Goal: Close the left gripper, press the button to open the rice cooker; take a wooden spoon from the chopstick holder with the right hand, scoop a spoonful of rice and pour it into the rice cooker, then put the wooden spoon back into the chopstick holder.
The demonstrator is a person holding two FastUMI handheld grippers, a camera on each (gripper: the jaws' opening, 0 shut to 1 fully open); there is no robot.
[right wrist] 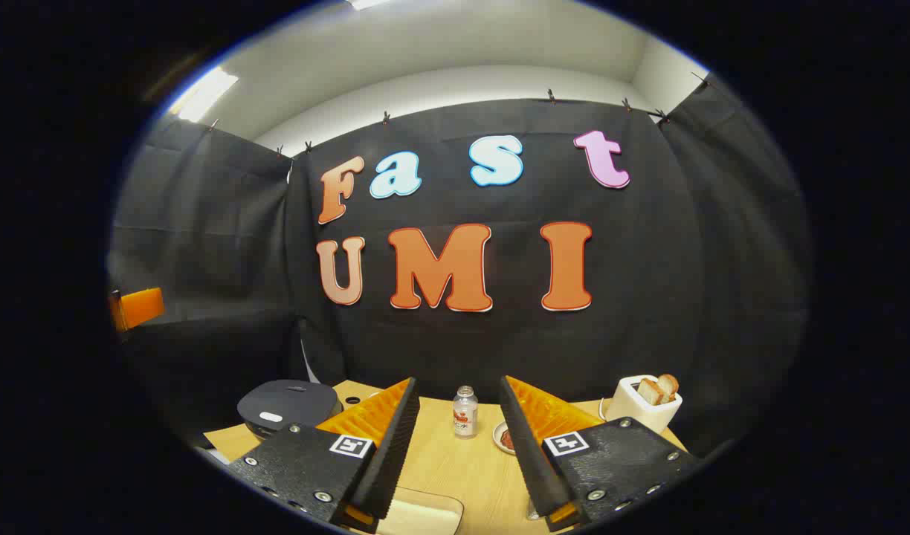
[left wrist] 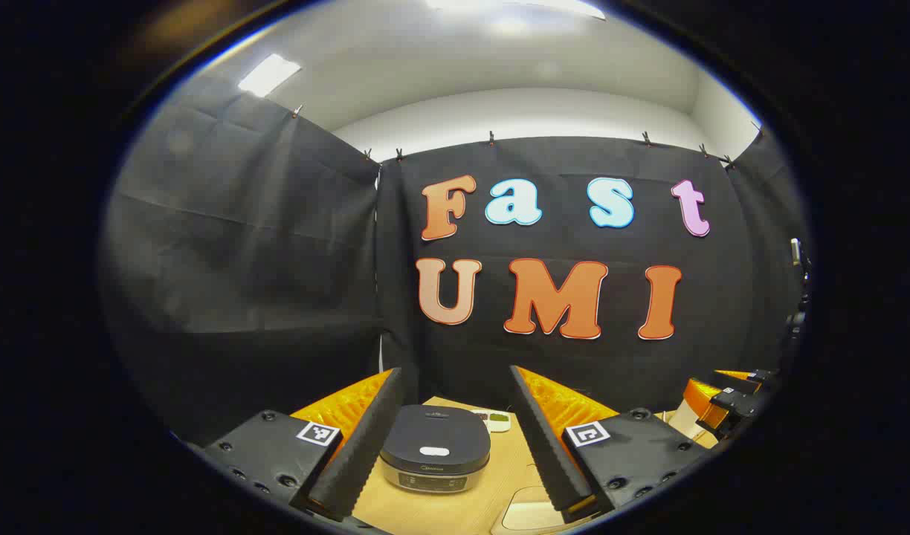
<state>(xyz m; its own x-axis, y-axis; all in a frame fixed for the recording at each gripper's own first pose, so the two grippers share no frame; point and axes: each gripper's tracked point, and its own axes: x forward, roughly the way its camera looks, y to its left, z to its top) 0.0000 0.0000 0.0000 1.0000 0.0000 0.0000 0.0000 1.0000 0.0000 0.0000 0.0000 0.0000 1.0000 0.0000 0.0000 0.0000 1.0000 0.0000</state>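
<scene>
The left gripper hangs above the table, jaws wide apart, the closed rice cooker framed between them with its lid button facing up. The right gripper also has its jaws apart, holding nothing; beyond it stand a small bottle and a white toaster with bread.

rice cooker | dark rounded body, lid down and shut, pale oval button on the lid's front, lighter control panel below | upright on the wooden bench | in right gripper view at far left, detail too small to tell, possibly same pale button
</scene>
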